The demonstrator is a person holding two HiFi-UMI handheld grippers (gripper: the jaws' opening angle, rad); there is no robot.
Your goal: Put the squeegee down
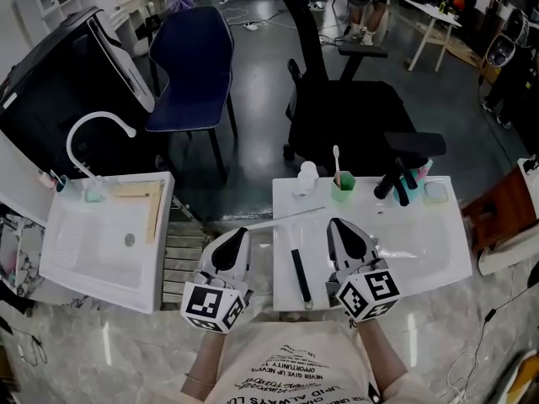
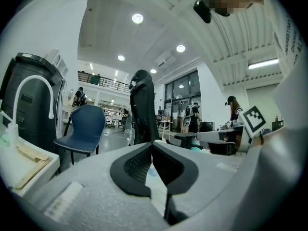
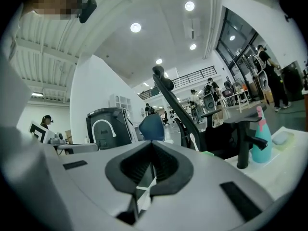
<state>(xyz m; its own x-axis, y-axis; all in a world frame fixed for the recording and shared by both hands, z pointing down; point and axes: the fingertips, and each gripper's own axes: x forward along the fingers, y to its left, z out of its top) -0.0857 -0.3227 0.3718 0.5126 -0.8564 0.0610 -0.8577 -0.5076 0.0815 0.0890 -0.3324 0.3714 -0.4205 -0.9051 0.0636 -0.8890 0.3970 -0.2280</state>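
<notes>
Squeegee (image 1: 301, 276) lies flat on white counter (image 1: 421, 251), black handle toward person. Pale strip across far end probably blade, too thin to be sure. Nothing touches it, so task looks done. Left gripper (image 1: 238, 234) just beside it, past counter's edge; right gripper (image 1: 337, 225) over counter on other side. Both jaw pairs pressed together, empty, pointing level, likely held clear of tool. Cup (image 1: 341, 185) and faucet (image 1: 394, 179) well beyond, at counter's back.
</notes>
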